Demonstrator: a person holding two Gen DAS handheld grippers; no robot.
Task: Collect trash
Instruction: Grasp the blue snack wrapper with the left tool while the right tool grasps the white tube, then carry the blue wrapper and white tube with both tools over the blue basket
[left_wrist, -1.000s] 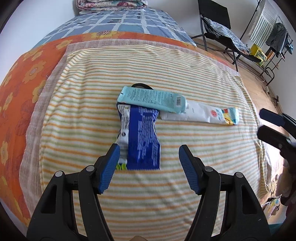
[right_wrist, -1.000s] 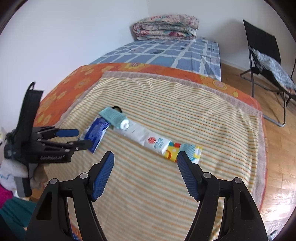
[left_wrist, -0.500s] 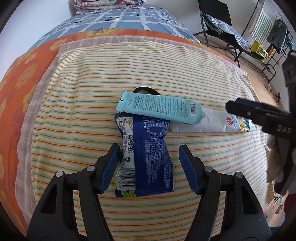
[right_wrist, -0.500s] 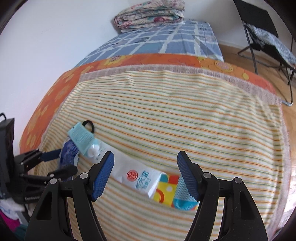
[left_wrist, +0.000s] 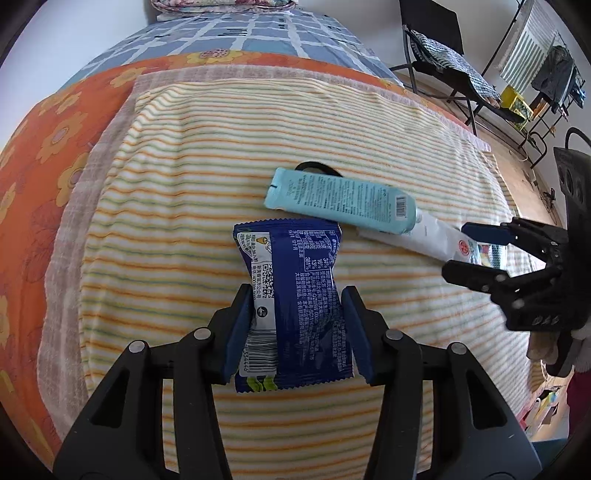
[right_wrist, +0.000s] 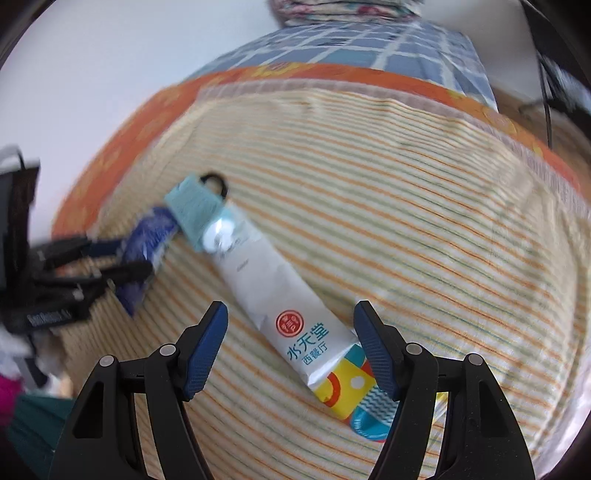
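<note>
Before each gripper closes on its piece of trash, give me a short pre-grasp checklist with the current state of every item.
1. Blue snack wrapper lies between the left gripper pads: ok.
2. Left pads touching the wrapper edges: cannot tell, they look very near.
3. White sachet sits inside the open right gripper: ok, though it lies diagonally, its coloured end beside the right pad.
4. Sachet free to lift: not ok, the teal tube rests across its far end.
5. Wrapper clear of the tube: cannot tell, its top corner sits at the tube's edge.
6. Right wrist view sharp: not ok, blurred.
</note>
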